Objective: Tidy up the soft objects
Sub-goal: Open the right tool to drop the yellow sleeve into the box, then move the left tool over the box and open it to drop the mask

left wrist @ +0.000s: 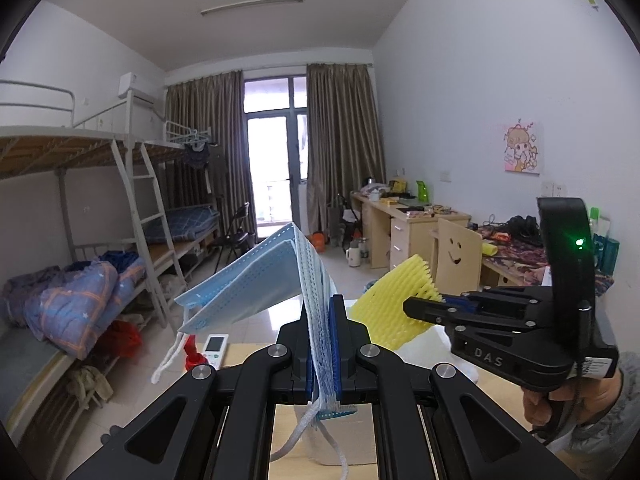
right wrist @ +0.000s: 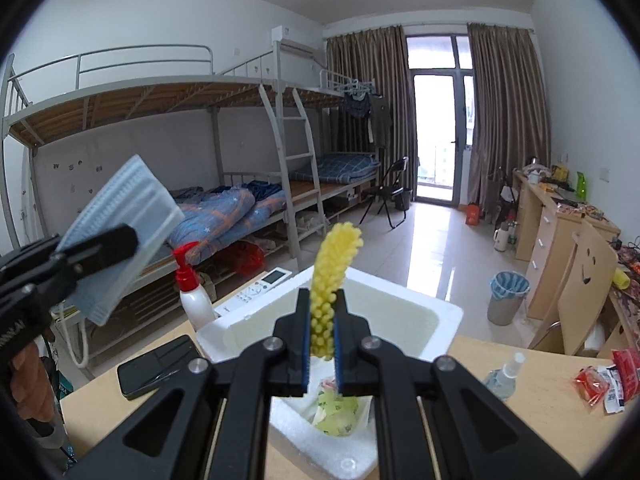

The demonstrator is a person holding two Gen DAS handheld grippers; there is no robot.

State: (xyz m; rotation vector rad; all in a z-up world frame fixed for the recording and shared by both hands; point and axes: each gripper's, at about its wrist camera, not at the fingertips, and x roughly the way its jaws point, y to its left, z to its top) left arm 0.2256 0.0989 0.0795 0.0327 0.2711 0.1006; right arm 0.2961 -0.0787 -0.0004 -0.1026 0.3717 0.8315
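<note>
My left gripper point(left wrist: 322, 312) is shut on a stack of blue face masks point(left wrist: 248, 284), held up in the air, ear loops hanging. It also shows in the right wrist view point(right wrist: 120, 240) at the left, with the masks point(right wrist: 124, 216). My right gripper point(right wrist: 323, 300) is shut on a yellow foam net sleeve point(right wrist: 334, 268), held upright above a white foam box point(right wrist: 444, 316). In the left wrist view the right gripper point(left wrist: 412, 306) pinches the yellow sleeve point(left wrist: 394, 304) to the right of the masks. A green-patterned packet point(right wrist: 338, 414) lies in the box.
On the wooden table point(right wrist: 520, 420) are a pump bottle with a red top point(right wrist: 192, 296), a white remote point(right wrist: 256, 288), a black phone point(right wrist: 160, 364), a small spray bottle point(right wrist: 504, 372) and red snack packets point(right wrist: 604, 380). Bunk beds, desks and a chair stand behind.
</note>
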